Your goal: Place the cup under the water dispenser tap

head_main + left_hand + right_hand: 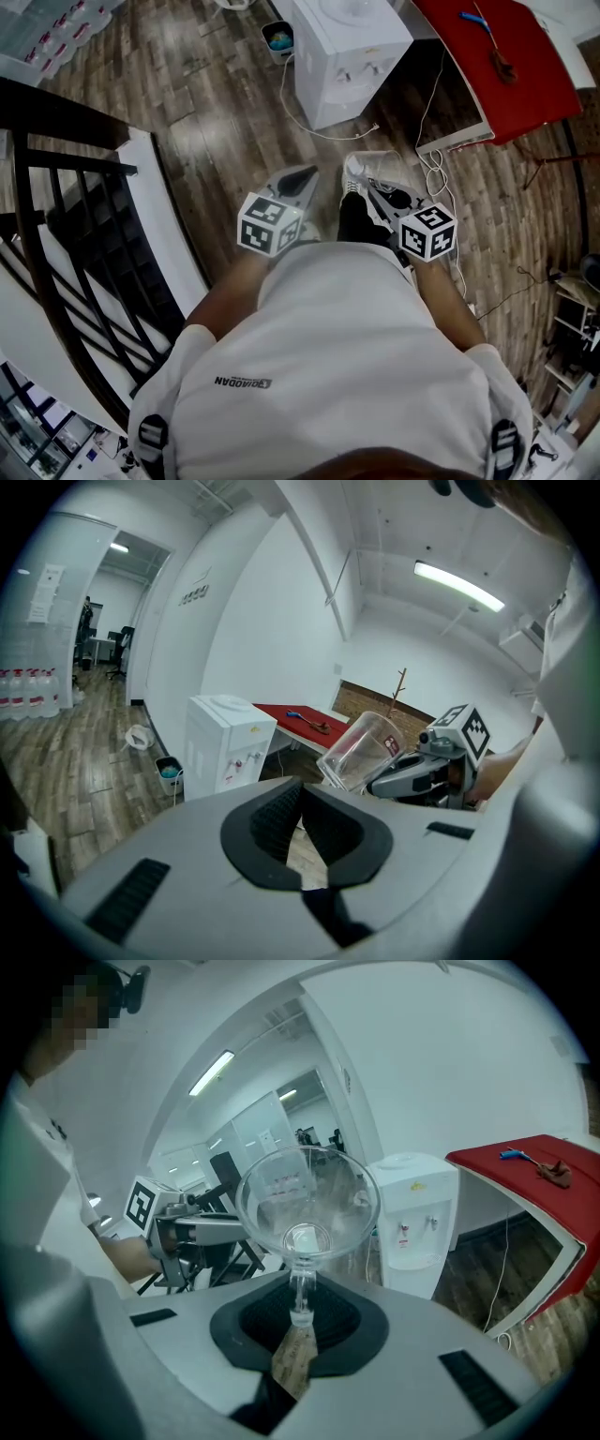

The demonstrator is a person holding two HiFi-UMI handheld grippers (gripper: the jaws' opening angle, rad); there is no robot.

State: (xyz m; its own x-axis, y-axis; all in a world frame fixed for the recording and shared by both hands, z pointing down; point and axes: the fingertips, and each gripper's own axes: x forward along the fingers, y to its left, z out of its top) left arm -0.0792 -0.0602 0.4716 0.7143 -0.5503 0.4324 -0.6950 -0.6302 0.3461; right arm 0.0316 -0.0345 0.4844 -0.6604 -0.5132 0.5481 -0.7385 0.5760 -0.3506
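Observation:
My right gripper (300, 1312) is shut on the wall of a clear plastic cup (305, 1204), which lies tilted with its mouth away from the camera. In the head view the right gripper (361, 183) holds the cup (353, 170) above the wooden floor. The white water dispenser (352, 47) stands ahead at a distance, its taps (361, 71) facing me. It also shows past the cup as the dispenser (417, 1213). My left gripper (298, 803) is shut with nothing between its pads, beside the cup (366, 752); in the head view the left gripper (305, 175) hangs left of the right one.
A red table (506, 56) stands right of the dispenser, with white cables (436, 178) on the floor in front. A small bin (278, 37) sits left of the dispenser. A black railing (84, 253) runs along my left side.

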